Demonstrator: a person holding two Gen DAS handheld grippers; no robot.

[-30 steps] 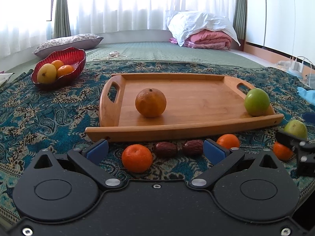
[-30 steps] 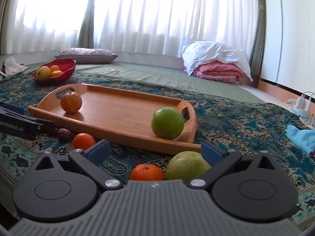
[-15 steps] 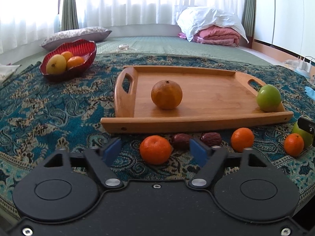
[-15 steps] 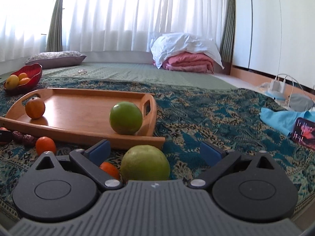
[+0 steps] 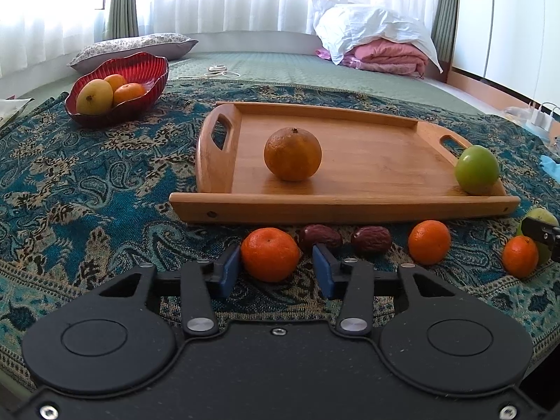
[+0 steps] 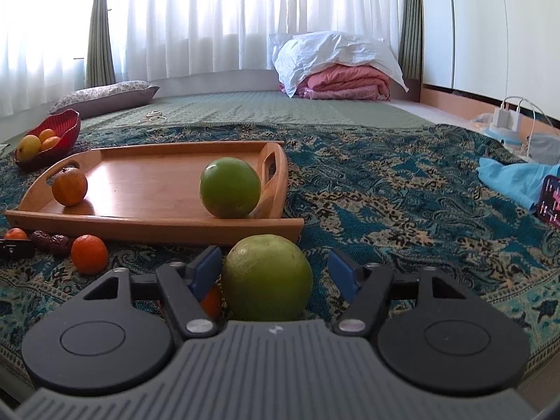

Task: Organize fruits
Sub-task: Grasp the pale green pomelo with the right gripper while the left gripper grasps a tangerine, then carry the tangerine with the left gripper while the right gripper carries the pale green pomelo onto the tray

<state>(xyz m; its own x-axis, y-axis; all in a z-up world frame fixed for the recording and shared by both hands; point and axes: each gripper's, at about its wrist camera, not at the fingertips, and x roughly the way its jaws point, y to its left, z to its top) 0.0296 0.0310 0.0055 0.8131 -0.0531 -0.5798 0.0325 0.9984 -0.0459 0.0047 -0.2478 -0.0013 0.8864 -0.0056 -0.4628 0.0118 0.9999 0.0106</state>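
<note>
1. Left wrist view: left gripper (image 5: 276,273) has just been closing. Its blue pads (image 5: 229,269) flank a small mandarin (image 5: 270,254). The 9 o'clock pad is touching or just short of the peel; a gap shows at the 3 o'clock pad. Not gripped yet.
2. Key relation: the mandarin sits dead ahead at 12 o'clock, centred between the jaws. Round, no long axis, so only squeeze depth matters. Left hand is the nearer one.
3. Right wrist view: right gripper (image 6: 276,273) has also been closing, jaws about half spread around a large green fruit (image 6: 267,276). The 9 o'clock pad is at the skin; the 3 o'clock pad stands clearly off. Nothing held.
4. A second small mandarin (image 6: 211,301) lies half hidden behind the right gripper's 9 o'clock finger; it risks being nudged.
5. Outward, left view: 2 wrinkled dark dates (image 5: 371,239) at 1 o'clock, another mandarin (image 5: 429,242) at 2 o'clock, all on woven paisley cloth (image 5: 87,189).
6. Beyond at 12 o'clock: smooth wooden tray (image 5: 367,161) with low rim and cut-out handles, carrying a dull orange (image 5: 292,154) and a glossy green fruit (image 5: 476,169).
7. Ribbed red glass bowl (image 5: 147,70) at 10 o'clock holds yellow and orange fruit.
</note>
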